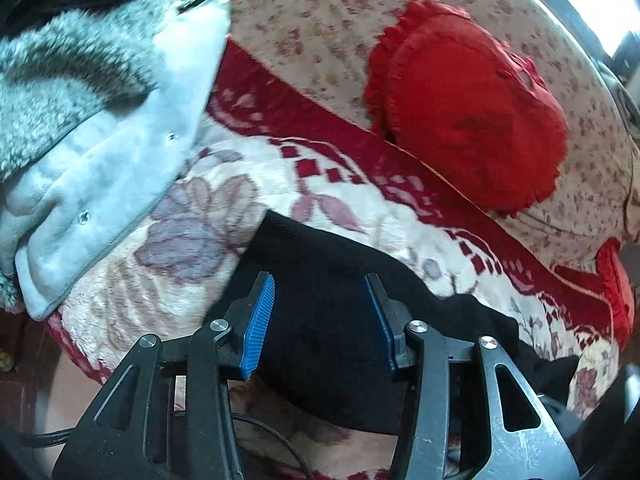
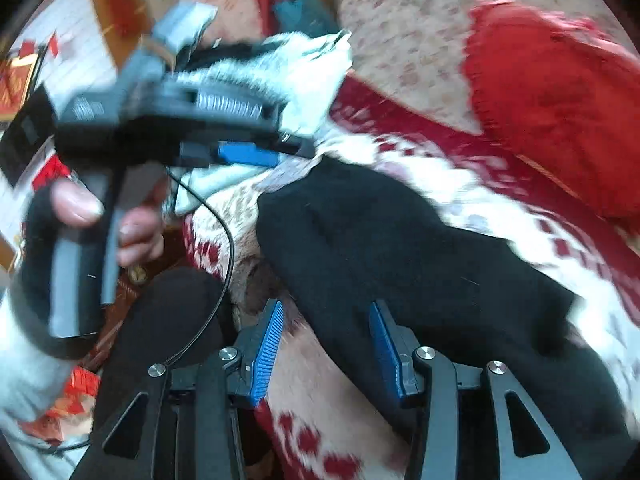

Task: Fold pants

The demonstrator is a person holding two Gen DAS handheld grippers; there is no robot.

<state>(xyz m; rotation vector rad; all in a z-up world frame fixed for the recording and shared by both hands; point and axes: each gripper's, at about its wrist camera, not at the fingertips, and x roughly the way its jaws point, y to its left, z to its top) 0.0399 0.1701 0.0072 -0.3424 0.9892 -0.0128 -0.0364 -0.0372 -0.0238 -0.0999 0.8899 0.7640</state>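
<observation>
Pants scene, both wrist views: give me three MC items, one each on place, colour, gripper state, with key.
1. The black pants lie on:
A. a floral blanket
B. a bare floor
C. a chair

2. The frilled cushion is:
A. blue
B. red
C. green

3. The left gripper is:
A. shut on a cushion
B. out of view
C. open, nothing pinched

Key: 1 A, cream-and-red blanket shows all round the pants. 2 B, plainly red in both views. 3 C, a gap separates both blue pads from the cloth behind.
</observation>
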